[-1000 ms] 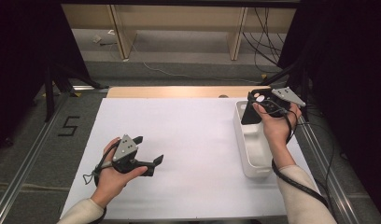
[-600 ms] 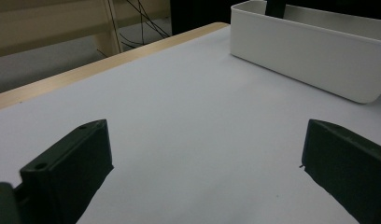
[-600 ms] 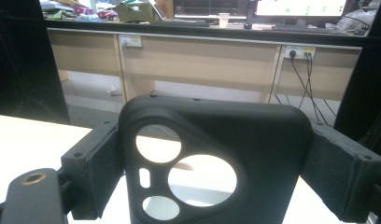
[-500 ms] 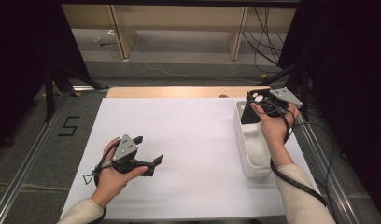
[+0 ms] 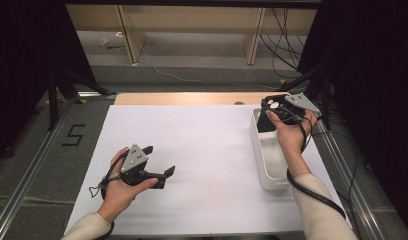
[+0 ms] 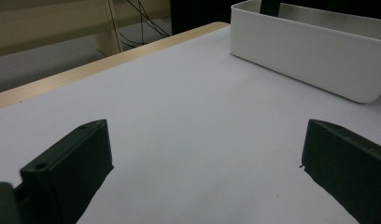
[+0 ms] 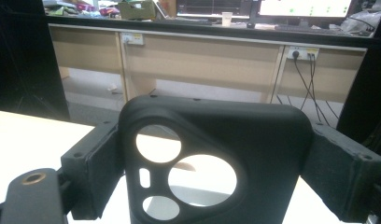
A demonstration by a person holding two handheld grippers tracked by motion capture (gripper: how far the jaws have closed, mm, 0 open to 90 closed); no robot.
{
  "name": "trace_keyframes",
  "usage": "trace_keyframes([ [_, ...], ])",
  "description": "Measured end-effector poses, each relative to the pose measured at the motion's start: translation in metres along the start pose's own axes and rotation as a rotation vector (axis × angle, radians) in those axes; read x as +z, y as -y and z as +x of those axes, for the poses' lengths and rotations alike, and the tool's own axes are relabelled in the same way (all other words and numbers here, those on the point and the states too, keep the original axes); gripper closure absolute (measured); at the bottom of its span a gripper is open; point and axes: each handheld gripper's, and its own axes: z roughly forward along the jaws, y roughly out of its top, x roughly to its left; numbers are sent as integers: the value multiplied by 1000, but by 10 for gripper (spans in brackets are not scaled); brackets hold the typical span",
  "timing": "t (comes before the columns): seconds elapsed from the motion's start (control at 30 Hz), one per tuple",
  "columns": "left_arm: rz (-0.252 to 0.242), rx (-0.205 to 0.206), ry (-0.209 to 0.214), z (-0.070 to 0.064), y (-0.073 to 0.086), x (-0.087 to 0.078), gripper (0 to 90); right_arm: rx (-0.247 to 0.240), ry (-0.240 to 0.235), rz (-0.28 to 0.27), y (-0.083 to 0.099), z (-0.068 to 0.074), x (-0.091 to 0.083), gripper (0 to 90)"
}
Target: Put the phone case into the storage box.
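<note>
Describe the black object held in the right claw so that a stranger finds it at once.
Look at the white bin on the table's right side. Above its far end, the right claw grips a black phone case. Its triangular camera window with round cutouts sets it apart.

Left gripper [image 5: 159, 162] jaws apart, right gripper [image 5: 273, 104] jaws clamped.

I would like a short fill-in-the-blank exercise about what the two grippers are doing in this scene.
1. The right gripper is shut on a black phone ____.
2. The phone case is held above the far end of the white ____.
3. The left gripper has its jaws ____.
4. The tray stands on the person's ____ side of the table.

Missing words: case; tray; open; right
</note>
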Motion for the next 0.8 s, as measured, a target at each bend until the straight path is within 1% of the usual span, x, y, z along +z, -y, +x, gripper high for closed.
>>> trace_keyframes([
  [0.4, 2, 0, 1, 0, 0, 0, 14, -12, 5, 15, 6, -1, 6, 145],
  [0.8, 2, -3, 0, 1, 0, 0, 14, -18, 0, 25, 10, 1, 11, 144],
])
